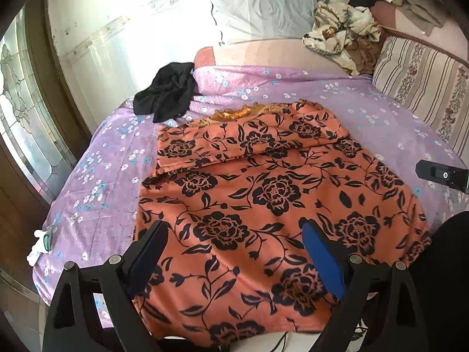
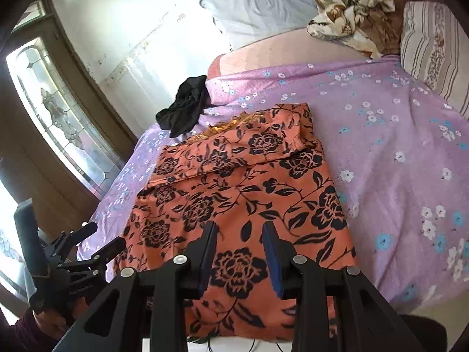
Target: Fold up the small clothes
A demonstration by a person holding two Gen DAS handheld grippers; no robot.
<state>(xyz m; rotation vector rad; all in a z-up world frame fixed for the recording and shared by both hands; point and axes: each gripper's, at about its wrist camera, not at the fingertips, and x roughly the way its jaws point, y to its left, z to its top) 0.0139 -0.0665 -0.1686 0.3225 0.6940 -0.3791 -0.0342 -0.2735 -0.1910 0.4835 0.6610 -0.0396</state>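
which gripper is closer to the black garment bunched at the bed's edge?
Left, by a modest margin. The left gripper hangs over the orange floral cloth's near-left part, on the black garment's side; the right gripper hangs further right.

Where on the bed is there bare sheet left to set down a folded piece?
The widest bare stretch of purple sheet lies right of the orange floral garment, bounded by the striped cushion. A narrower strip runs along its left side, toward the bed edge. The far left corner is crowded by the black garment, the far end by crumpled cloth.
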